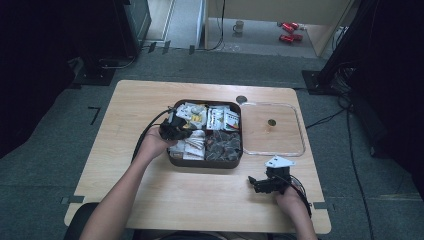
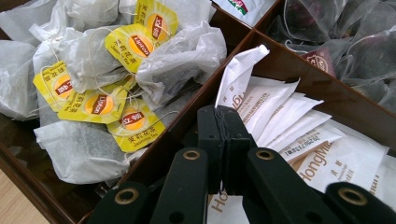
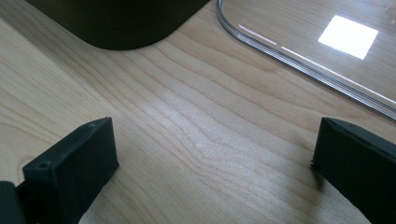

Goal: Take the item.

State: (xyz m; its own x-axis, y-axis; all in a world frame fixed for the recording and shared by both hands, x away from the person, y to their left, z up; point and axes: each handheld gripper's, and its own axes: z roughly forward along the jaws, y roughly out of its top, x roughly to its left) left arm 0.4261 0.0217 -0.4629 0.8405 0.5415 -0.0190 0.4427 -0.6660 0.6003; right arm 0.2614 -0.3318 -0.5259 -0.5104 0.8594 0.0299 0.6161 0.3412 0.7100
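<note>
A dark brown four-compartment box [image 1: 205, 164] sits mid-table. My left gripper [image 1: 181, 133] reaches into its near-left compartment. In the left gripper view the left gripper [image 2: 224, 114] is shut on a white paper sachet [image 2: 240, 70], whose top sticks up beyond the pads. More white sachets [image 2: 327, 158] lie beneath it. Tea bags with yellow tags [image 2: 135, 46] fill the neighbouring compartment. My right gripper [image 1: 260, 184] rests low over the table near its front right, jaws wide apart. In its own view the right gripper [image 3: 212, 163] is open with only bare wood between the fingers.
A clear plastic lid [image 1: 300, 135] lies flat right of the box, its rim [image 3: 299, 65] just ahead of my right gripper. The box corner [image 3: 121, 23] is ahead on the left. Dark pyramid tea bags [image 2: 355, 42] fill another compartment. A mug [image 1: 239, 26] stands on the floor beyond the table.
</note>
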